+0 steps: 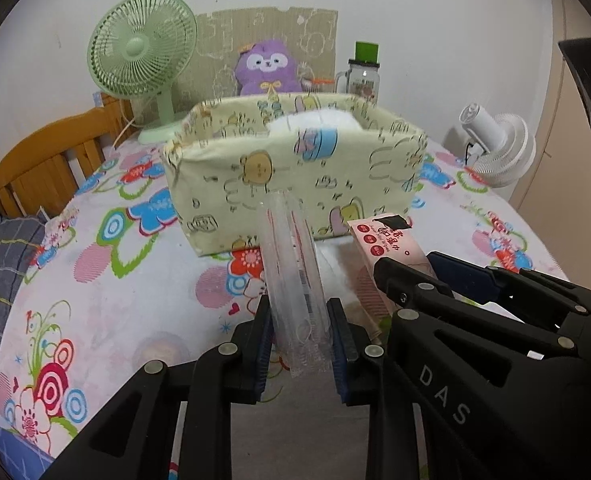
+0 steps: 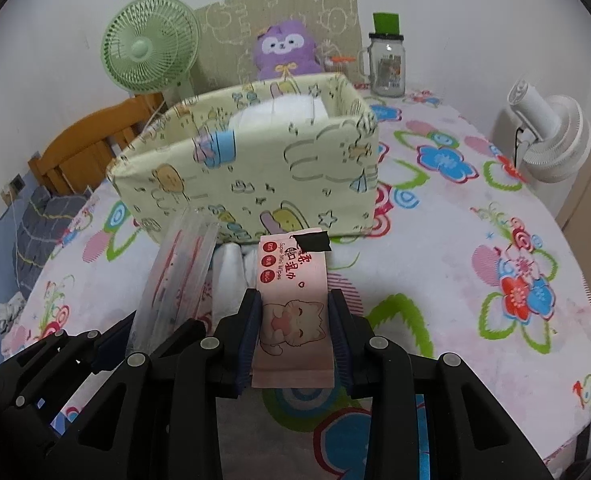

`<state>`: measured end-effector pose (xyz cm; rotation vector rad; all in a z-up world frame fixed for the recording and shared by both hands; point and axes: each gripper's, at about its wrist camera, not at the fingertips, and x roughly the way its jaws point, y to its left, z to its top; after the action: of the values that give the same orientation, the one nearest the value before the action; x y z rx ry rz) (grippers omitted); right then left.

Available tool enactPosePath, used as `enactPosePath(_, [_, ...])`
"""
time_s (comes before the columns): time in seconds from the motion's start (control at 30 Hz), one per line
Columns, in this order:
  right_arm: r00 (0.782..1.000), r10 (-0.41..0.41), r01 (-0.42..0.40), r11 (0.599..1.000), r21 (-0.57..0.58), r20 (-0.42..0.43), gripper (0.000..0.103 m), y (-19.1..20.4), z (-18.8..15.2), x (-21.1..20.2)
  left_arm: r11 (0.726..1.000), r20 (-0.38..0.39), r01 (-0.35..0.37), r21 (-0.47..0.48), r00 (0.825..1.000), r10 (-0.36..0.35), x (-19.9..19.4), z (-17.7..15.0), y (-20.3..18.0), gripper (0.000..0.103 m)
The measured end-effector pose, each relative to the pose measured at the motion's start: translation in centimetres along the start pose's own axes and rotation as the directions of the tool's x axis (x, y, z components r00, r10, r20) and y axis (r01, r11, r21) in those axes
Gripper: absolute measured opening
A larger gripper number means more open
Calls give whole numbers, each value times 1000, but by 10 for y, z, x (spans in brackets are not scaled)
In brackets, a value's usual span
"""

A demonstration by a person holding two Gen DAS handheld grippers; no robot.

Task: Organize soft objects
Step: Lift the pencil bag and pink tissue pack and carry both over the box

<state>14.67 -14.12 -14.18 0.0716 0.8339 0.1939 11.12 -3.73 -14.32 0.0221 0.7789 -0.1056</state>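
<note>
Clamped in the left gripper (image 1: 299,344) was a clear packet (image 1: 291,280), in the right gripper (image 2: 295,336) a pink wipes pack (image 2: 291,300); both were pointed lengthwise at the fabric box (image 1: 295,172) just ahead.

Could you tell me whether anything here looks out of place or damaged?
Nothing looks spilled or damaged. One oddity: a black patch covers the top corner of the pink wipes pack held by the right gripper, like tape.

Glossy clear plastic packet (image 1: 295,280), matt cloth box (image 1: 291,168), perhaps cardboard backboard (image 1: 267,32)
</note>
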Motion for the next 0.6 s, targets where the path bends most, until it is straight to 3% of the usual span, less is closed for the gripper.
enactPosePath(0.6, [992,18,-13,999,-33,128,37,12,26,-66,1000,128,3,5,992,-3,-58,30,-6,25])
